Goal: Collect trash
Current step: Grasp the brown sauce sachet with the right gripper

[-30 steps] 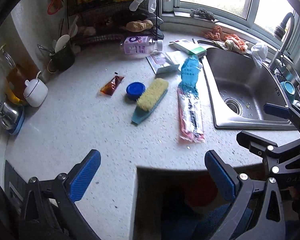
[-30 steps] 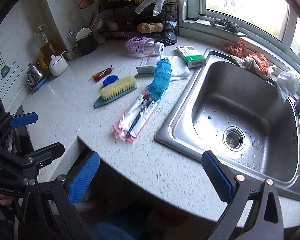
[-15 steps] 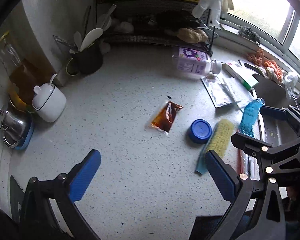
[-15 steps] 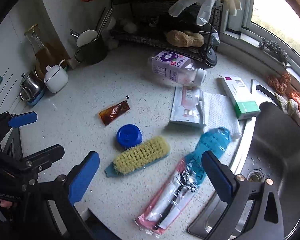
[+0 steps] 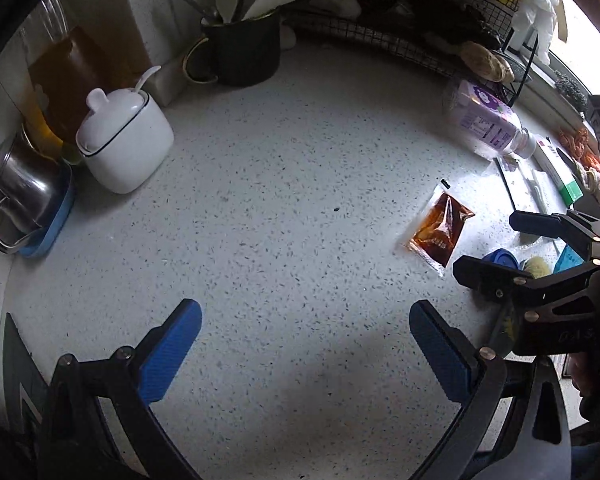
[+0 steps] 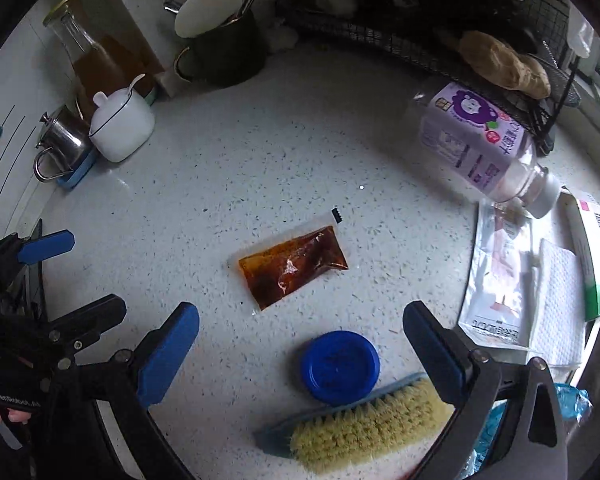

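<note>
Step in hand: by my reading, the right gripper (image 6: 300,344) is lining up on the sauce sachet (image 6: 293,271), the nearest flat piece of trash on the speckled tabletop (image 6: 260,152).
Right fingers: spread wide and empty, with the blue lid (image 6: 340,366) low between them and the sachet just beyond their tips.
Left fingers: the left gripper (image 5: 306,344) is also spread wide and holds nothing, hovering over bare tabletop with the sachet (image 5: 438,232) off to its right.
Sachet: lies flat and slightly slanted, apart from the lid and from the scrub brush (image 6: 364,426); its torn-off corner strip (image 6: 337,215) sits just beyond its far end.
Other likely trash: a tipped plastic bottle (image 6: 476,140) beside the wire rack (image 6: 440,40), with a flat packet (image 6: 496,276), a folded paper towel (image 6: 556,300) and a carton (image 6: 592,256) at the right.
Doing it well: pass over the lid, straddle the sachet across its narrow width, press the tips down to the tabletop and close slowly so the film bunches up rather than slipping out.
Risk: squeezing hard may force sauce out of the opened end; nudging the lid or brush would shift them.
</note>
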Demonstrator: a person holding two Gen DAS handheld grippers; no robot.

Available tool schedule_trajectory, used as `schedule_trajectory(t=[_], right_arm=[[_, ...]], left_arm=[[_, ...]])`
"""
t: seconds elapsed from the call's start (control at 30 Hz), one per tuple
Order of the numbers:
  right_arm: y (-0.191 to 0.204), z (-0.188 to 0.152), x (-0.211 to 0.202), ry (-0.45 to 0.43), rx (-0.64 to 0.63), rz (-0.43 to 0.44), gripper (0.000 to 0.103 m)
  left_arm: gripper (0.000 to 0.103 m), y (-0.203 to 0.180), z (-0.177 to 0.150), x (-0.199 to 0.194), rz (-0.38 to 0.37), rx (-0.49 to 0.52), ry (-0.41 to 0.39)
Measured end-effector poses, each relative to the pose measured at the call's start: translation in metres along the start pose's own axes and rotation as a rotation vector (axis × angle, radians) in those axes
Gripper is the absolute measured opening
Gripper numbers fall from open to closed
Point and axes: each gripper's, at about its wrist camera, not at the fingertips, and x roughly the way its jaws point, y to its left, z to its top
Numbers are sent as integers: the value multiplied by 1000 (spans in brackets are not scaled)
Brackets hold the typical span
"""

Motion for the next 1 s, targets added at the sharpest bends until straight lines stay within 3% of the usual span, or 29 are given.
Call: schedule_trajectory(t=[0.17,0.27,0.4,0.6,0.67,0.7,0.83,1.0], right_arm=[[-2,18,18,39,-2,10,102],[2,25,28,73,-21,14,89],[16,30,28,55,-72,1,76],[39,32,25,26,-147,-8,40],[42,35,25,17,-152,-7,16],[41,35,24,9,-155,-4,12],[35,29,13,1,-135,51,7],[16,21,-25,-81,-83,40,4]], left_arm=[[103,4,3,15,14,-6,26],[103,7,5,20,10,-11,36],[103,9,5,22,16,-15,38],[103,15,-1,18,25,-24,42],[103,18,-4,14,27,-29,38],[103,19,-6,13,26,-32,38],[103,16,-8,4,4,-29,40],[103,-10,-5,-7,-41,33,21]])
